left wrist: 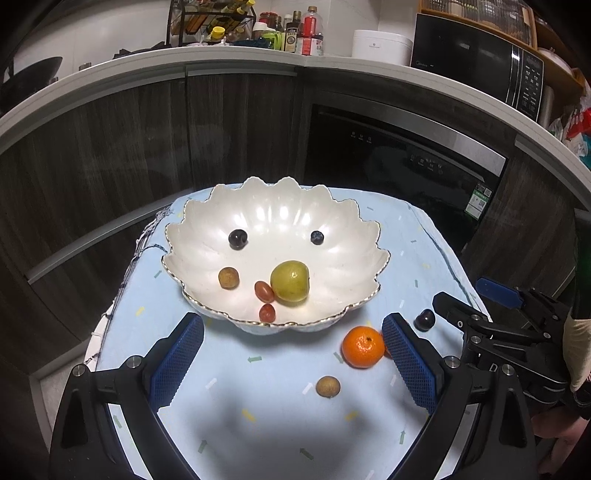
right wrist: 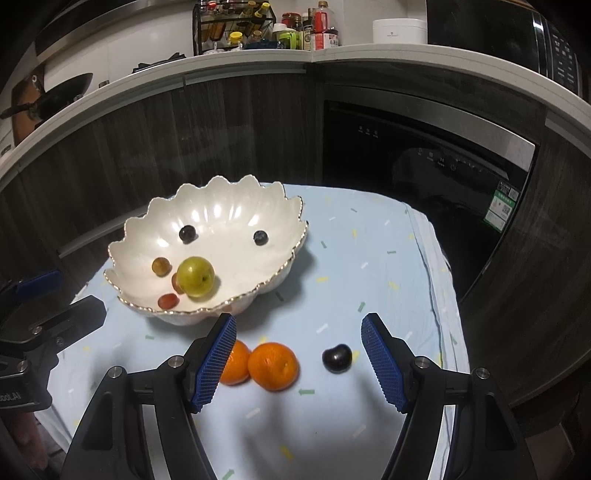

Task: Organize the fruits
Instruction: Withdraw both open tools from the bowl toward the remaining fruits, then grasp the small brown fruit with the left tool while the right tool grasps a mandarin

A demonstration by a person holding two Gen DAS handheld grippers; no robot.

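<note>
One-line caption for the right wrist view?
Open right tongs above two oranges and a dark cherry; scalloped bowl holds fruit.

Home kitchen: curved counter [left wrist: 240, 59] at 12 o'clock bearing bottles [left wrist: 310, 31] and spice rack [left wrist: 212, 22]; microwave [left wrist: 480, 62] at 2 o'clock; built-in dishwasher [left wrist: 399, 158] below.
</note>
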